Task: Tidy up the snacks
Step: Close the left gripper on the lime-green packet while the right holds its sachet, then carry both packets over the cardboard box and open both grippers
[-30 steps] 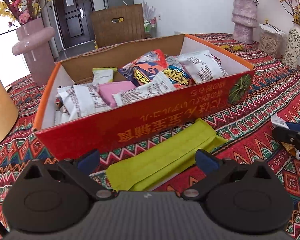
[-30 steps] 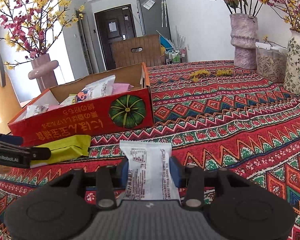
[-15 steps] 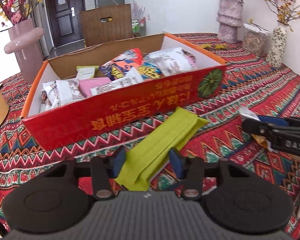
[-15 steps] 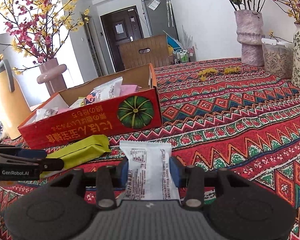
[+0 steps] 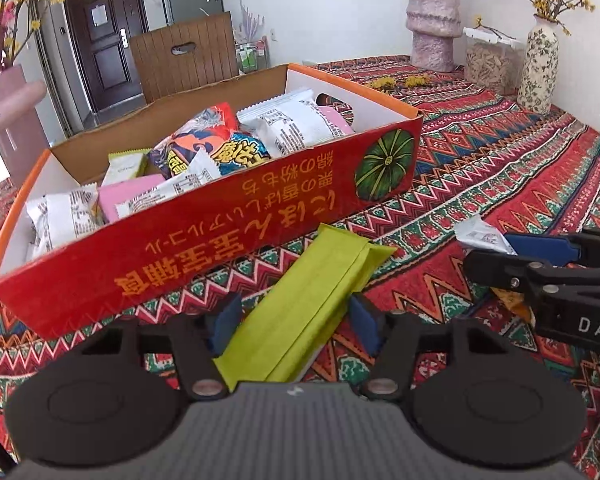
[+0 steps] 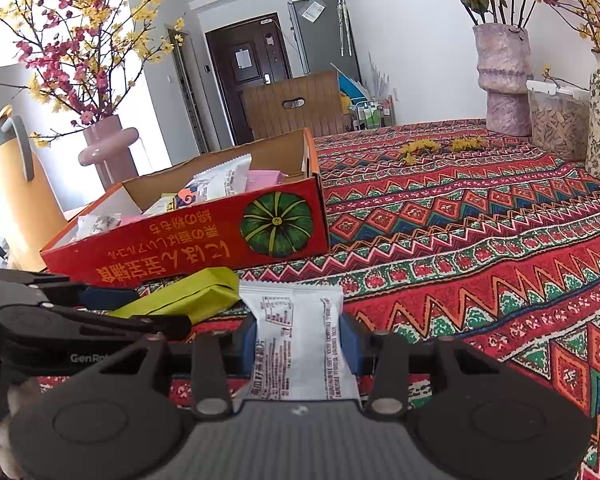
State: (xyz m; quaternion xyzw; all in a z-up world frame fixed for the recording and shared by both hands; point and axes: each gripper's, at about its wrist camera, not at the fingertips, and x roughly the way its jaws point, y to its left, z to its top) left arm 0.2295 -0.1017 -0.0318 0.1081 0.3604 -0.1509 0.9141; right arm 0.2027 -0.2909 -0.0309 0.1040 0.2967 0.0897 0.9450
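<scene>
1. While the left gripper (image 5: 294, 322) straddles a lime-green snack packet (image 5: 300, 304) on the patterned tablecloth (image 5: 500, 184), its blue pads (image 5: 225, 320) sit just beside the packet's long edges, having just eased apart a little; whether they still touch the wrapper cannot be told.
2. Between the right gripper's (image 6: 299, 344) fingers, a white snack pouch (image 6: 300, 344) stands pinched at both sides by the blue pads (image 6: 350, 344), its crimped top edge pointing away from the camera.
3. Just past the left fingertips, the green packet's far end stops short of a red cardboard box (image 5: 204, 248) printed with a green pumpkin.
4. Inside the box, beyond its front wall, lie white, pink and bright printed snack bags (image 5: 220, 148).
5. Far beyond both grippers, at the table's back edge, stand a pink textured vase (image 6: 504, 80), a clear container (image 6: 556, 120) and a floral vase (image 5: 538, 68).
</scene>
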